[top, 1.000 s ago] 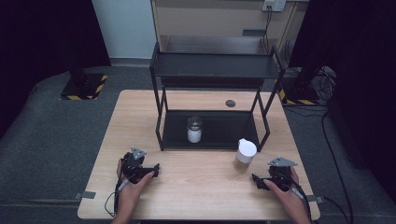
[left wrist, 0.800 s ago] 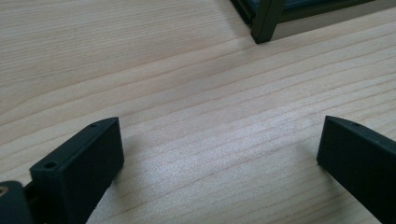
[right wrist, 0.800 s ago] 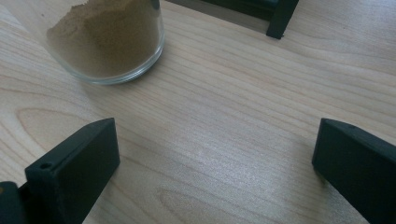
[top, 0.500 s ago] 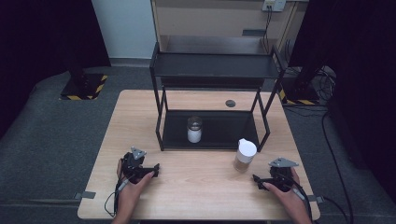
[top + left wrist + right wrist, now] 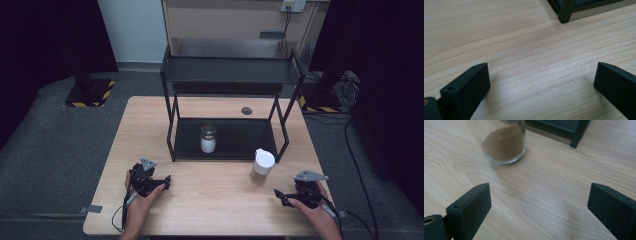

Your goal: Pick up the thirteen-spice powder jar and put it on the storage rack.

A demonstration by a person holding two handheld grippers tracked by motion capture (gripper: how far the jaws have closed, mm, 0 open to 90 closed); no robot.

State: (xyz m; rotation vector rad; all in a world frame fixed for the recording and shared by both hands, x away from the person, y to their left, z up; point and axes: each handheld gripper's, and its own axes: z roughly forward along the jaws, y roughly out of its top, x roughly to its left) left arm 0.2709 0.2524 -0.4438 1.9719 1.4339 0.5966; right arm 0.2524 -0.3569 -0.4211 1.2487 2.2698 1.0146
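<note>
Two tiers of black rack [image 5: 227,75] fill the upper middle of the high view, and at lower right the white-lidded jar [image 5: 262,166] of brown powder stands upright on the table [image 5: 210,200], just outside the rack's front right leg. Up and left of the right gripper [image 5: 280,194], it lies far nearer that hand than the left gripper [image 5: 167,181]. Both grippers gape with nothing between the jaws, the right having just been closing a little.

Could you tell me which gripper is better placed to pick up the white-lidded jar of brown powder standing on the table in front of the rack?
The right gripper, probably: the jar stands just ahead of it, apart from its wide-open jaws, and its glass base shows close in the right gripper view. The left gripper rests across the table.
</note>
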